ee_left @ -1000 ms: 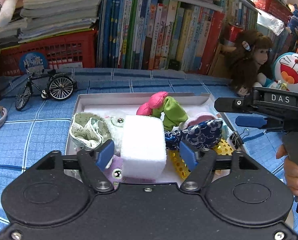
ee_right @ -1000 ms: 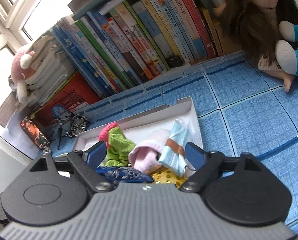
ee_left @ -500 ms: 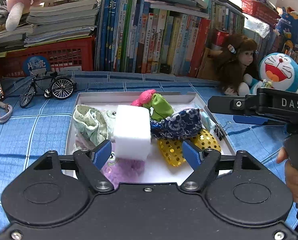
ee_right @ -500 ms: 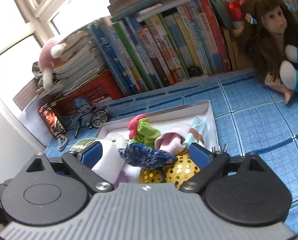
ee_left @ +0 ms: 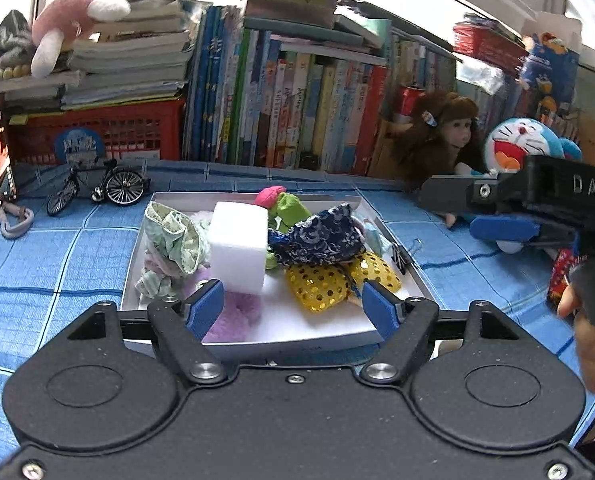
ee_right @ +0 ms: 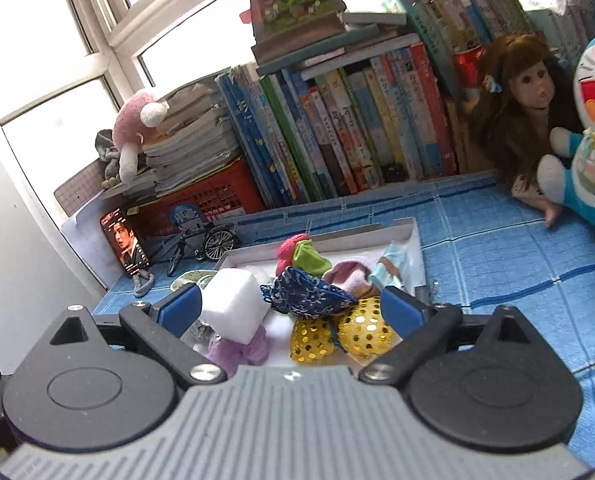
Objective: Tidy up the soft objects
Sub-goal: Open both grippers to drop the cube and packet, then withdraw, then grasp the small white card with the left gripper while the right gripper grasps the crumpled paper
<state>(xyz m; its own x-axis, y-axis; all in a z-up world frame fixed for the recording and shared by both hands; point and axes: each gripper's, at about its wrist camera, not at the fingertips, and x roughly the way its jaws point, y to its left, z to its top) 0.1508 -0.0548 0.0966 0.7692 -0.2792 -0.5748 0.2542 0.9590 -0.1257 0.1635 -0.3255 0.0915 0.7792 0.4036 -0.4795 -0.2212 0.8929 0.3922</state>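
Observation:
A white tray (ee_left: 257, 344) on the blue checked cloth holds a pile of soft things: a white foam cube (ee_left: 239, 246), a navy patterned pouch (ee_left: 321, 236), a gold sequin pouch (ee_left: 329, 284), a green floral cloth (ee_left: 173, 236), a purple fluffy piece (ee_left: 233, 316) and a green-and-pink pouch (ee_left: 285, 206). My left gripper (ee_left: 293, 304) hovers over the tray's near edge, its jaws closing slightly with nothing between them. My right gripper (ee_right: 291, 308) hangs above the tray's near right side, jaws opening wide and empty. It also shows side-on at the right of the left wrist view (ee_left: 497, 216).
Behind the tray stand a row of books (ee_left: 297, 112), a red basket (ee_left: 97, 132) and a model bicycle (ee_left: 105, 192). A doll (ee_left: 441, 136) and a blue plush cat (ee_right: 593, 152) sit at the back right. A black binder clip (ee_left: 403, 256) lies by the tray's right rim.
Both grippers have drawn back and up from the tray, so the whole pile now shows. The white cube stays in the tray. The right jaws have spread wider.

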